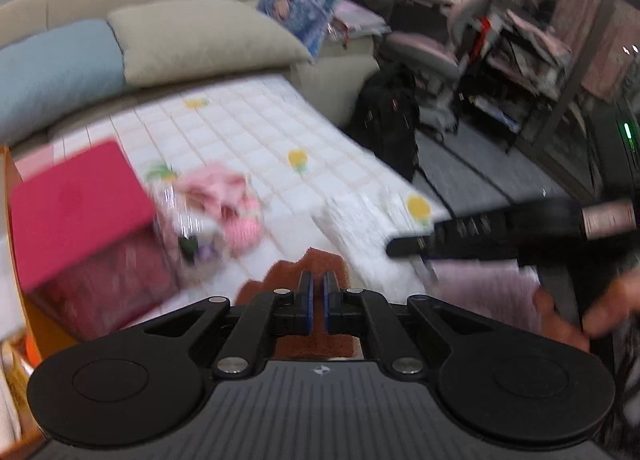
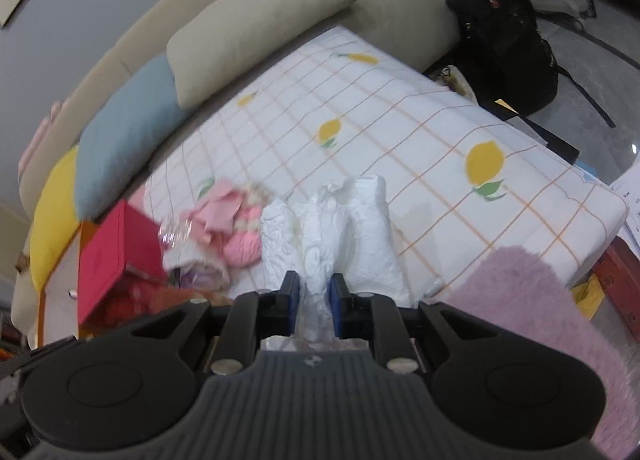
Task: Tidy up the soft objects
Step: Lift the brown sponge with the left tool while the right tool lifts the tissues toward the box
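Left gripper (image 1: 319, 280) has its blue pads nearly together, pinching a rust-brown fuzzy cloth (image 1: 312, 260) at the near edge of the sofa seat. Right gripper (image 2: 314, 288) is narrow too, clamped on a crinkly white quilted cloth (image 2: 340, 227) that lies bunched w/ folds running away from the fingers.

Red box (image 2: 108, 256) sits near-left, lid tilted up; inside looks dark red, contents too blurred to tell. Just right of it, touching the white cloth in the right view, is a heap of pink knit and frilly clothes (image 2: 224, 227).

Seat is covered by a white pad (image 2: 400, 119), orange grid lines and yellow lemon prints, flat and smooth. Far side: beige cushion (image 2: 256, 35), blue cushion (image 2: 124, 135), both plump.

Right view only: yellow cushion (image 2: 52, 219) at far left, fluffy pink rug (image 2: 520, 300) at near right, black backpack (image 2: 508, 27) on floor. Left view only: right gripper (image 1: 480, 236) seen side-on, cluttered shelves (image 1: 520, 51) and pink chair (image 1: 432, 47) far right.
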{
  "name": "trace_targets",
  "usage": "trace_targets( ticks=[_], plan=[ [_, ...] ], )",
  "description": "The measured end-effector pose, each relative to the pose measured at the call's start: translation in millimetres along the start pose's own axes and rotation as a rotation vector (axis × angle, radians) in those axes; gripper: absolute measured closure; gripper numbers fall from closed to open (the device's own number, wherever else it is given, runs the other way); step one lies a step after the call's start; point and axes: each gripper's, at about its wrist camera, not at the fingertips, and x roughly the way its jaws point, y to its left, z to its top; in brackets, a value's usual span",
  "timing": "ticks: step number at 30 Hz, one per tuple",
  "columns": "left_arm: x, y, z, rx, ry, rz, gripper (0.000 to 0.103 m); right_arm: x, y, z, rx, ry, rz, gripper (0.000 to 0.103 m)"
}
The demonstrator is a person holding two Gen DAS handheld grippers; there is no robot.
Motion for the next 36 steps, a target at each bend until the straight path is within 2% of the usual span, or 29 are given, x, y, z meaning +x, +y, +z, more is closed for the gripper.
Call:
trace_targets(
  ticks=[1,2,3,4,5,6,8,11,14,19,21,23,28,32,33,35,36],
  plan=[
    [-1.3,2.9,-7.3,-0.016,0.012,-0.021,0.093,1.2,3.0,-3.6,-0.019,0.010,-0.004,0.088],
    [-3.6,5.6,-13.2,-0.042,0.013,-0.038,0.082,2.6,5.2,-7.5,-0.035,0.023,-0.006,0.088],
    [-4.1,8.4,-18.4,-0.074,0.021,-0.045,0.077,3.9,6.5,-11.3,-0.044,0.035,-0.005,0.088],
    [-5.0,11.5,-22.9,-0.106,0.027,-0.046,0.064,5.0,7.3,-14.8,-0.052,0.048,-0.007,0.088],
    [-5.1,14.5,-25.6,-0.144,0.034,-0.041,0.056,5.6,8.1,-17.5,-0.061,0.059,-0.013,0.088],
    [-4.7,17.6,-28.2,-0.186,0.042,-0.039,0.052,5.9,9.6,-19.8,-0.073,0.068,-0.018,0.088],
    [-3.2,24.6,-31.4,-0.280,0.056,-0.033,0.034,7.0,12.3,-22.5,-0.099,0.089,-0.022,0.088],
    [4.2,35.6,-37.5,-0.432,0.093,-0.035,0.022,11.2,14.2,-26.9,-0.127,0.139,-0.033,0.088],
    [11.2,45.9,-44.3,-0.558,0.135,-0.032,0.020,17.0,12.9,-29.8,-0.140,0.186,-0.038,0.088],
    [7.9,64.9,-51.5,-0.719,0.118,-0.060,0.015,23.5,20.7,-34.6,-0.205,0.232,-0.044,0.088],
    [9.8,67.3,-51.3,-0.726,0.123,-0.044,0.015,27.3,22.6,-36.1,-0.221,0.248,-0.053,0.088],
    [15.3,66.5,-52.7,-0.717,0.151,0.007,0.015,30.4,23.5,-37.0,-0.233,0.263,-0.051,0.088],
    [33.8,66.2,-62.1,-0.709,0.192,0.013,0.015,40.7,25.0,-38.3,-0.246,0.314,-0.045,0.088],
    [41.2,64.0,-67.7,-0.688,0.216,0.037,0.020,47.8,30.3,-41.1,-0.289,0.355,-0.053,0.079],
    [42.4,64.5,-69.6,-0.690,0.221,0.037,0.023,49.3,32.2,-41.8,-0.302,0.366,-0.051,0.071],
    [42.6,67.7,-73.7,-0.697,0.231,0.044,0.032,52.7,37.1,-44.2,-0.342,0.386,-0.062,0.064],
    [42.9,69.5,-76.3,-0.706,0.231,0.037,0.033,54.9,39.8,-45.8,-0.363,0.395,-0.077,0.062]
  ],
)
